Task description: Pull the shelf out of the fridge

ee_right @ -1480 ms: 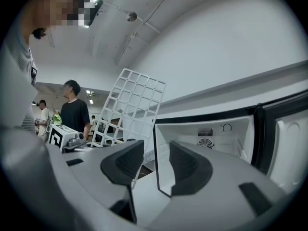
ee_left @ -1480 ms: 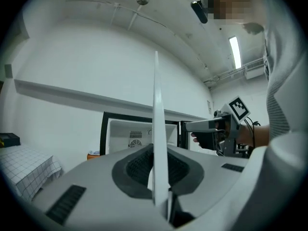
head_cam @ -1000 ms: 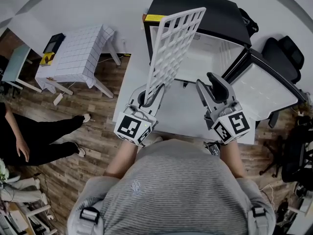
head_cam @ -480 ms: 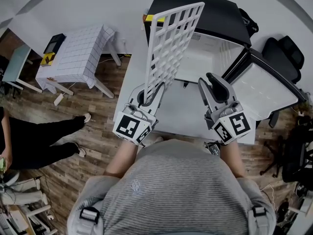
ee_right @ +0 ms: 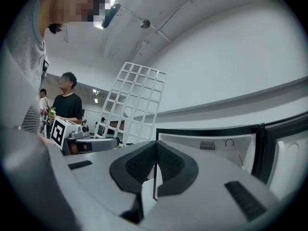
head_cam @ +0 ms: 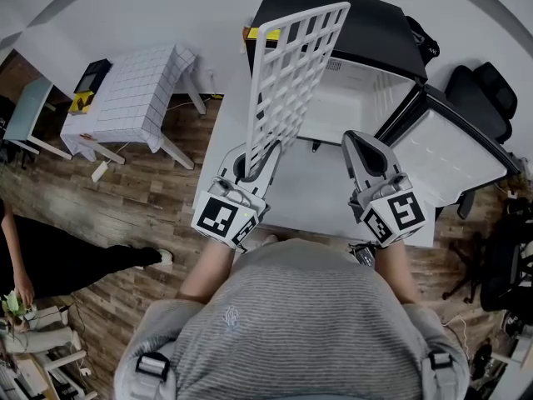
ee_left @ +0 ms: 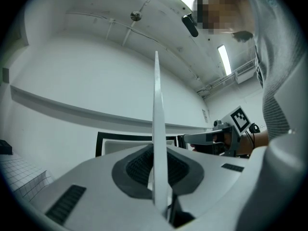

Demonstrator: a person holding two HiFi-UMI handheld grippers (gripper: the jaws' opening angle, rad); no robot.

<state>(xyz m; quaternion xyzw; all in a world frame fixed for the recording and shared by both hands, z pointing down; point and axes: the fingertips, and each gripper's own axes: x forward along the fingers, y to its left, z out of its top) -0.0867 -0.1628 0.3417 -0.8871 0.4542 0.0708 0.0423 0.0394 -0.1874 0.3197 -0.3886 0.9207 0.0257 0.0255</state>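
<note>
The white grid shelf [head_cam: 291, 77] stands upright out of the small black fridge [head_cam: 350, 32], clamped at its lower edge by my left gripper [head_cam: 254, 158]. In the left gripper view the shelf [ee_left: 157, 129] shows edge-on as a thin white blade between the pads. My right gripper [head_cam: 362, 152] hovers to the right of the shelf, in front of the open fridge, its jaws shut with nothing between them [ee_right: 155, 170]. From the right gripper view the shelf [ee_right: 137, 97] rises at the left and the fridge opening [ee_right: 211, 146] lies ahead.
The fridge door [head_cam: 454, 152] hangs open to the right. A white mat [head_cam: 312, 194] lies on the floor before the fridge. A low white gridded table [head_cam: 133, 90] stands at the left, an office chair [head_cam: 487, 94] at the right. A person's legs [head_cam: 75, 261] are at the far left.
My right gripper's jaws have closed from wide open to shut, empty. The left gripper has tilted the shelf slightly more upright. The person at the left has stepped further away.
</note>
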